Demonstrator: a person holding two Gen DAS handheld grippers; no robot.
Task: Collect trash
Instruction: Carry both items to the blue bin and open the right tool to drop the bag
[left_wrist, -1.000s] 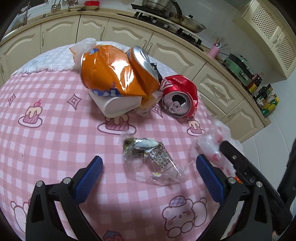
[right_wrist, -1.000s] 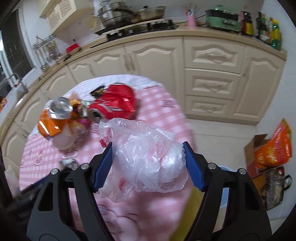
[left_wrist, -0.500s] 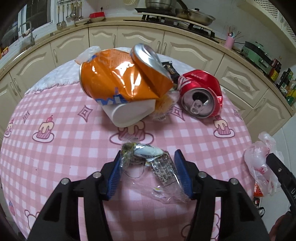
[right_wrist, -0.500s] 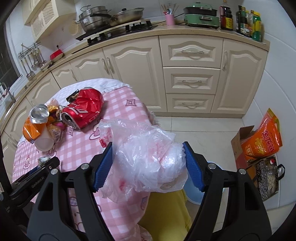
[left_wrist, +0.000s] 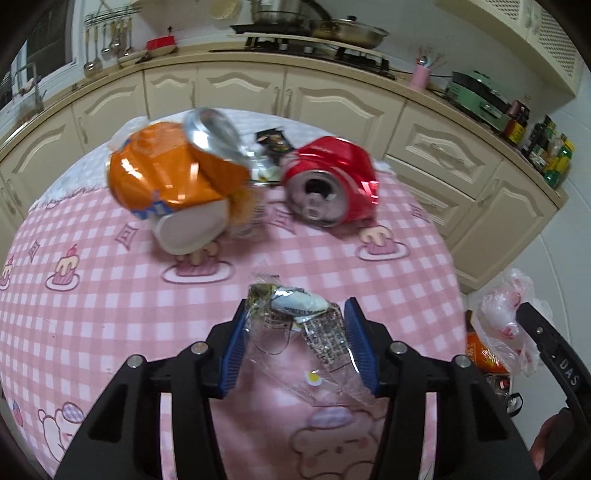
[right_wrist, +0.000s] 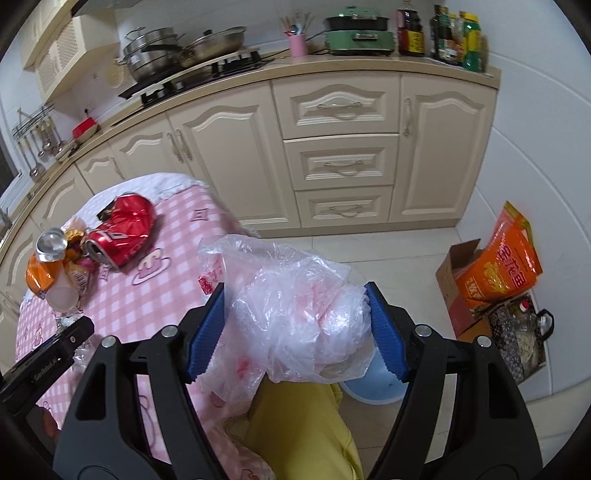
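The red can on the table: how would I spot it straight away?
Find the round table with the pink checked cloth. At its far side, nearest the cupboards, the red can lies on its side, mouth toward you. Its neighbour is orange; this one is red and dented.

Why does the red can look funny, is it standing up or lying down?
Lying down. The red can rests on its side on the pink checked tablecloth, crushed, its opened top facing the left wrist camera.

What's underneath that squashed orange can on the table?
The orange can leans on a white cup lying on its side on the pink checked tablecloth. A crinkly snack wrapper peeks out beside it. Anything further beneath is covered.
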